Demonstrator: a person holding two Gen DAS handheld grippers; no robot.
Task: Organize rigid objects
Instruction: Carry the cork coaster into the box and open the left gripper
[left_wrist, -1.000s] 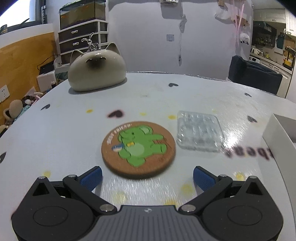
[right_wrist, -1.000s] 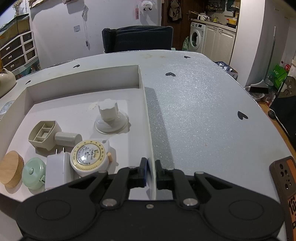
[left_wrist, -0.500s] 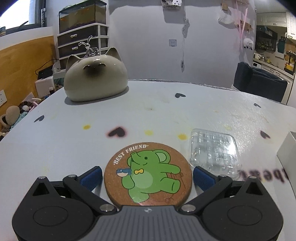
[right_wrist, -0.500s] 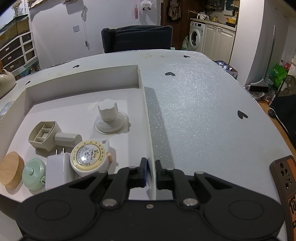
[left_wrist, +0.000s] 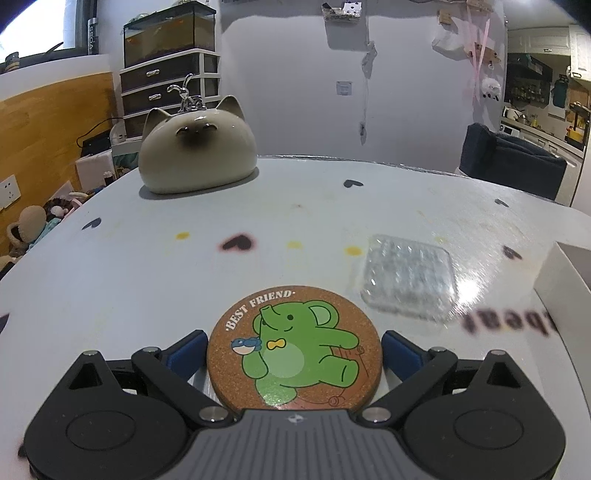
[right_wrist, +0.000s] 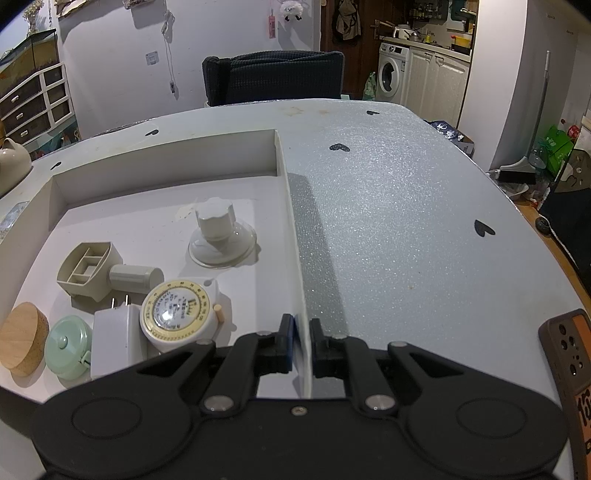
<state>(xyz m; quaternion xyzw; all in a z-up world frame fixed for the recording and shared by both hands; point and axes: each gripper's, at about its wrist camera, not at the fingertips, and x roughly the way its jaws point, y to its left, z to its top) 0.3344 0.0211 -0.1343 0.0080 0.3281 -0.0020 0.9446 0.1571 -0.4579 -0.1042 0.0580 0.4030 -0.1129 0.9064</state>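
A round cork coaster (left_wrist: 293, 347) with a green elephant sits between the blue pads of my left gripper (left_wrist: 294, 343); both pads touch its rim, so the gripper is shut on it. My right gripper (right_wrist: 303, 334) is shut on the right wall of the white box (right_wrist: 291, 229). Inside the box lie a suction-cup knob (right_wrist: 218, 236), a beige scoop (right_wrist: 92, 269), a round tape measure (right_wrist: 177, 314), a white plug adapter (right_wrist: 114, 339), a mint tin (right_wrist: 68, 343) and a wooden lid (right_wrist: 22, 338).
A cat-shaped ceramic piece (left_wrist: 197, 155) stands at the table's far left. A clear plastic tray (left_wrist: 410, 282) lies right of the coaster, and the box's corner (left_wrist: 565, 280) shows beyond it. A brown-and-orange device (right_wrist: 569, 354) lies at the right edge.
My left gripper came forward around the coaster, then its pads closed onto the rim; the clear tray now looks farther off. The right gripper and the box have stayed still.
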